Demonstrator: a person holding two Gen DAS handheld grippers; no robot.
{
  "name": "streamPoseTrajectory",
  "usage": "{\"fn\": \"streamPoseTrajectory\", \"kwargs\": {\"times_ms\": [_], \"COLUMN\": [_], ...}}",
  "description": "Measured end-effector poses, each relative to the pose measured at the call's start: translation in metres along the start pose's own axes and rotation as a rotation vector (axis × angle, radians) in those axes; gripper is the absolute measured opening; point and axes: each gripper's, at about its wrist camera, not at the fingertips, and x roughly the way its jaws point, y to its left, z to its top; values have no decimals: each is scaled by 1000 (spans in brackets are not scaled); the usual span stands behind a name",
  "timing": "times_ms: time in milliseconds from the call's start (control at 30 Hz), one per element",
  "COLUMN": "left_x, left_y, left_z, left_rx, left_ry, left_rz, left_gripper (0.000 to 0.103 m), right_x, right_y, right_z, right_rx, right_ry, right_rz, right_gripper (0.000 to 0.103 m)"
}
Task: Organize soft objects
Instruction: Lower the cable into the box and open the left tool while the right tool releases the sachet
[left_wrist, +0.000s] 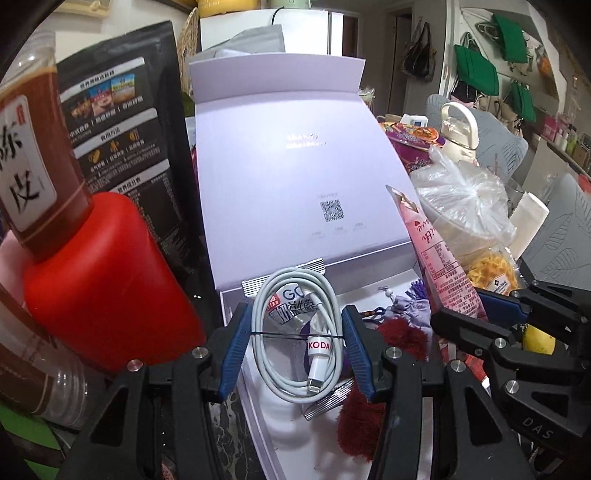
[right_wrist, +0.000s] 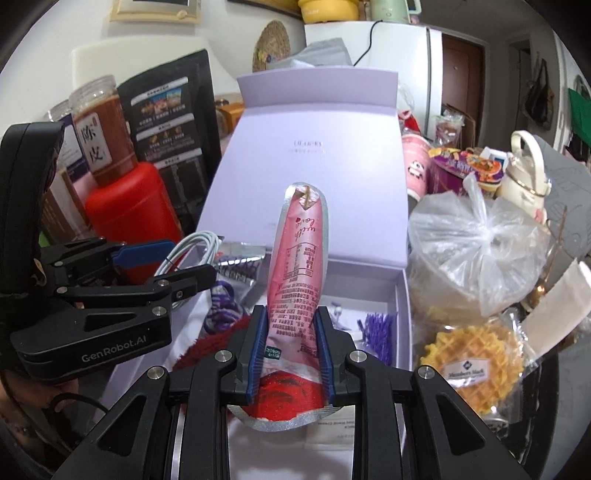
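- Over the open lilac gift box (right_wrist: 369, 273), your right claw (right_wrist: 290, 350) pinches the limp pink foil pouch (right_wrist: 299, 258) low; it may flop.
- Your left claw (left_wrist: 295, 343) clamps the light, springy coiled white cable (left_wrist: 295, 332) across its loops.

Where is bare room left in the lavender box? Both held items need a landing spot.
Inside the open lavender cardboard box, the white floor between the pink foil pouch and right wall is barest. The left side is crowded: dark red fuzzy cloth, silver foil packets, coiled white cable.
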Motion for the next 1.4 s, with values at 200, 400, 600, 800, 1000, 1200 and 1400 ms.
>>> {"fn": "streamPoseTrajectory", "kwargs": {"times_ms": [200,400,600,800,1000,1200,1400], "left_x": [15,31,45,47,38,11,-12], "left_y": [4,4,4,2,-5,-8,-3], "left_z": [-4,-9,-16,-17,-11,-4,0], "left_rx": [-21,-24,-31,-24,-20,-13,-6], "left_ry": [53,109,169,199,168,93,47], "left_rz": [-9,-4,-25,-7,20,56,88], "left_gripper": [49,49,49,52,62,75,75], "right_x": [21,32,36,34,25,14,-5], "right_y": [-5,-8,-12,-12,-11,-10,-7], "right_z": [-7,-12,-13,-13,-10,-8,-2], "right_rx": [18,20,42,46,48,58,62], "right_ry": [67,97,115,121,115,99,53], "right_rz": [-2,-4,-17,-10,-11,-20,-28], "right_gripper": [26,28,37,47,53,53,53]}}
